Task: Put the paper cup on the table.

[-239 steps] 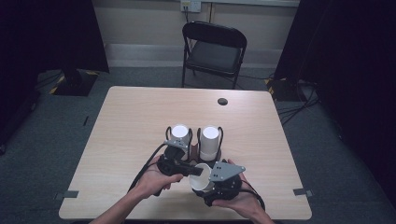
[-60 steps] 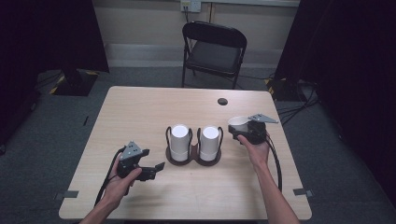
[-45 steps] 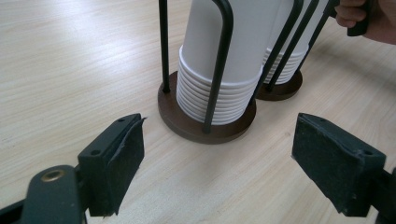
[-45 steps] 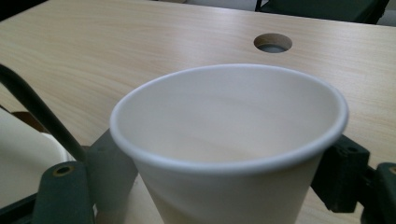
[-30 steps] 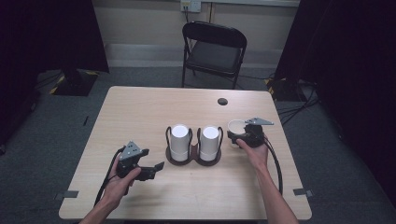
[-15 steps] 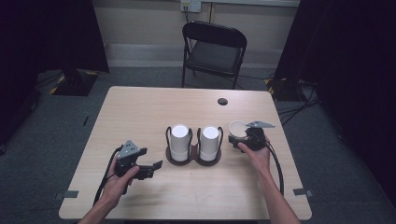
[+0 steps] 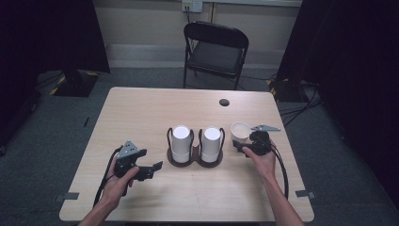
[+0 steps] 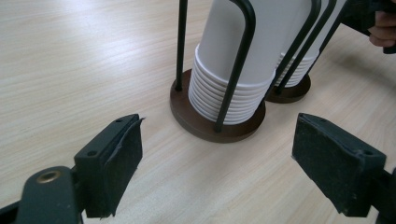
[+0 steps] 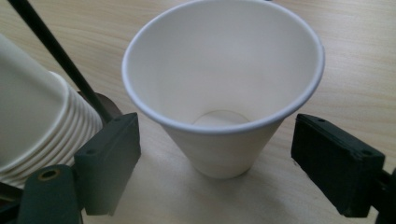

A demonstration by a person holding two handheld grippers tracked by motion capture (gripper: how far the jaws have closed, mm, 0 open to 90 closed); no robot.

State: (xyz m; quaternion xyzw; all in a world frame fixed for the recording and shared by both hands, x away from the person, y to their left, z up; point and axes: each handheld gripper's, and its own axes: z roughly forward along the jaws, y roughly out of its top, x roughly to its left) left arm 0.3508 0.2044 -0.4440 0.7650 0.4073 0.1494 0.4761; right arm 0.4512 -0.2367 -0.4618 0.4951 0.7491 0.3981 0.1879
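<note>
A single white paper cup [image 7: 240,131] stands upright and empty on the wooden table [image 7: 141,113], to the right of the holders. My right gripper [image 7: 242,142] is open, its jaws on either side of the cup [image 9: 224,93] without touching it. Two stacks of upside-down white cups [image 7: 181,141] [image 7: 211,140] sit in black wire holders on brown bases [image 7: 195,161]. My left gripper [image 7: 156,168] is open and empty, low over the table at the front left, pointing at the nearer stack [image 8: 233,60] and its base [image 8: 201,126].
A small black disc [image 7: 224,102] lies near the table's far edge. A black folding chair [image 7: 214,52] stands behind the table. Cables trail from both grippers toward the front edge. In the left gripper view, the other hand [image 8: 384,33] is beyond the second stack [image 8: 299,70].
The right gripper came down and toward the holders with the cup; the cup now rests on the table between open jaws. The left gripper has hardly moved.
</note>
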